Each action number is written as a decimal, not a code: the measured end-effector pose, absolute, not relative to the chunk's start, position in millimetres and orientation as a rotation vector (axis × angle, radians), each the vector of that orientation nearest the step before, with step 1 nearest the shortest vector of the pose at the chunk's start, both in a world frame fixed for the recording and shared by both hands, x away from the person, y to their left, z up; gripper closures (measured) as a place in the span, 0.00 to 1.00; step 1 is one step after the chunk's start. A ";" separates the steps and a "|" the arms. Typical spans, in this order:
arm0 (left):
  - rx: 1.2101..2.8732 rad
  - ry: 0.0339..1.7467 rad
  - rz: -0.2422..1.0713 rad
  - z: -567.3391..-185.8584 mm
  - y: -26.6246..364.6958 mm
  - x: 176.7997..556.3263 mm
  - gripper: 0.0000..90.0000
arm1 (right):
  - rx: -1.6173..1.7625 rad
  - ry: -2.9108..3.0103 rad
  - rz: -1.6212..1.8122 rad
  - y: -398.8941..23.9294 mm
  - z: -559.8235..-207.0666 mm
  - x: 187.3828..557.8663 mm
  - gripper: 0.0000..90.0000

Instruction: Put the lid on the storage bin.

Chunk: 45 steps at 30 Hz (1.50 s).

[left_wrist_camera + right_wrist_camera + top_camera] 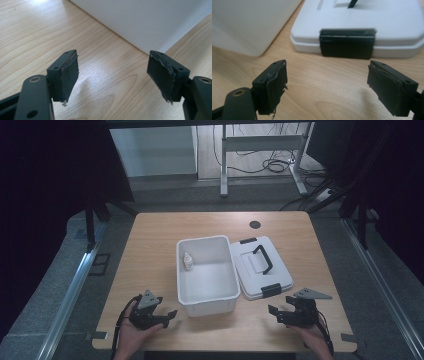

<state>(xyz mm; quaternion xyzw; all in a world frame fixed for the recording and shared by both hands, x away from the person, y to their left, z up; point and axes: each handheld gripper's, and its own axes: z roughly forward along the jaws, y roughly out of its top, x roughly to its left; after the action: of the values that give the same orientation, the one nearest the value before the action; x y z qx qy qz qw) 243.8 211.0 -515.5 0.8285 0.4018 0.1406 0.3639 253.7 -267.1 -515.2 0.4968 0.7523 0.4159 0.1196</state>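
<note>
one open white plastic bin (207,292) sits mid-table on the wooden table (150,260), one small white bottle (188,261) inside, one white lid (260,267) beside; my left gripper (167,316) and right gripper (274,312), jaws apart.

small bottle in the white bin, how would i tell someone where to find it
On the wooden table sits an open white bin with its lid lying flat to its right. The small bottle stands upright inside, against the bin's left wall near the far corner. It is the one loose item in the bin, pale with a darker cap.
</note>
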 end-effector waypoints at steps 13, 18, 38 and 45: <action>2.118 1.057 0.358 -515.1 215.6 243.2 0.28 | 1.398 2.264 1.154 -263.0 -475.5 267.4 0.26; 2.112 1.058 0.358 -514.8 217.5 243.4 0.29 | 1.385 2.331 1.133 -261.5 -455.2 280.6 0.31; 2.116 1.060 0.355 -515.8 217.9 244.0 0.29 | 1.455 2.465 1.000 -246.2 -410.2 352.1 0.46; 2.112 1.059 0.357 -515.1 218.5 243.8 0.29 | 1.520 2.497 0.944 -241.1 -405.6 380.4 0.58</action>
<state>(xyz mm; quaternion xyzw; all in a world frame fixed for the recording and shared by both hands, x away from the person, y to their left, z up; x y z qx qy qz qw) 243.8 218.5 -515.1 0.8221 0.4123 0.1388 0.3673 380.4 -241.1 -405.6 0.4946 0.8123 0.3072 0.0347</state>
